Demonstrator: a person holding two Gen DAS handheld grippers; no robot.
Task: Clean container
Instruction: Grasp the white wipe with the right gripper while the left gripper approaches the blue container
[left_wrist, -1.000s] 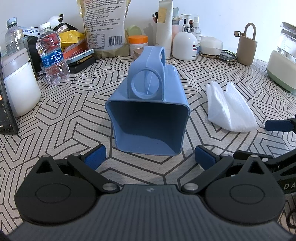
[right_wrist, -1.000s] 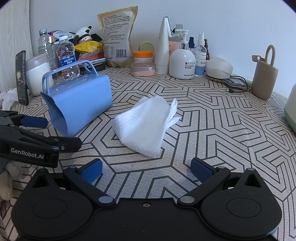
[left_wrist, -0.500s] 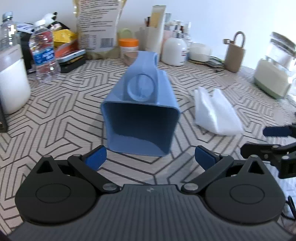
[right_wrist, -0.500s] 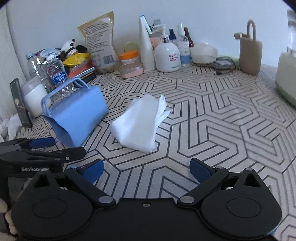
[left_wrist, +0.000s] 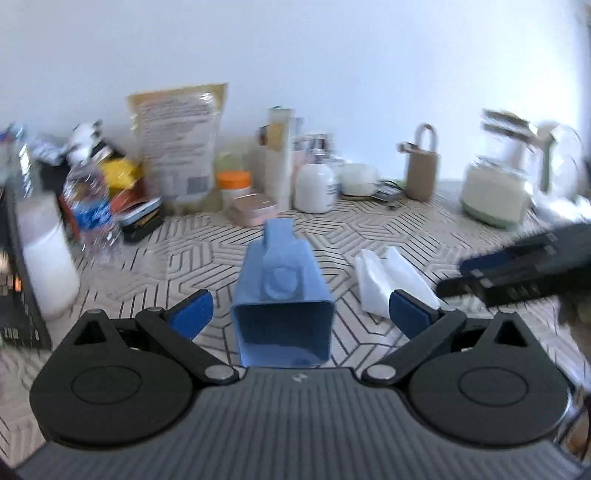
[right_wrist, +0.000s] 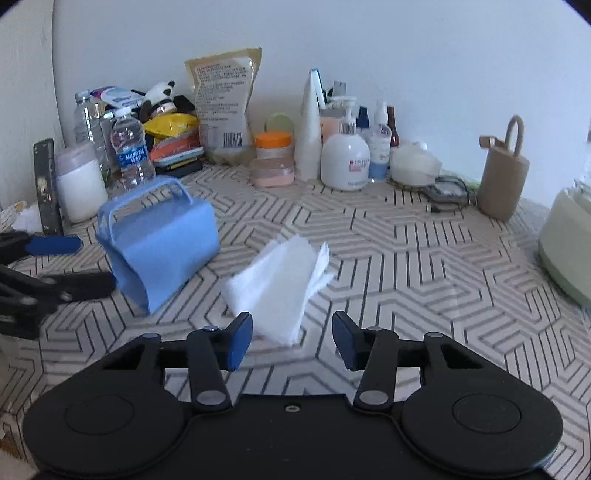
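One blue container (right_wrist: 159, 243) lies on its side on the patterned bench (right_wrist: 406, 258), its open mouth turned toward the left hand-held gripper (left_wrist: 300, 314) and its handle on the far end. What shows of the inside looks empty, though the left wrist view is blurred. One folded white cloth (right_wrist: 280, 284) lies just beside the container, apart from it.

The left hand-held gripper hangs above the bench with its blue fingers (left_wrist: 192, 314) spread wide, one on each side of the container's mouth and touching nothing. The right hand-held gripper (right_wrist: 291, 339) is narrower, part closed but gripping nothing, with the near edge of the cloth between its fingertips (right_wrist: 240, 341).

Along the wall stands a crowded row. I count two clear water bottles (right_wrist: 131, 153), one large printed pouch (right_wrist: 223, 107), one orange-lidded jar (right_wrist: 273, 146), one white pump bottle (right_wrist: 345, 162), one tall white tube (right_wrist: 309, 133), and one tan flask with a loop handle (right_wrist: 502, 184). A white-filled tub (right_wrist: 79, 184) sits at the left end. A pale green vessel (right_wrist: 565, 240) stands at the right edge.
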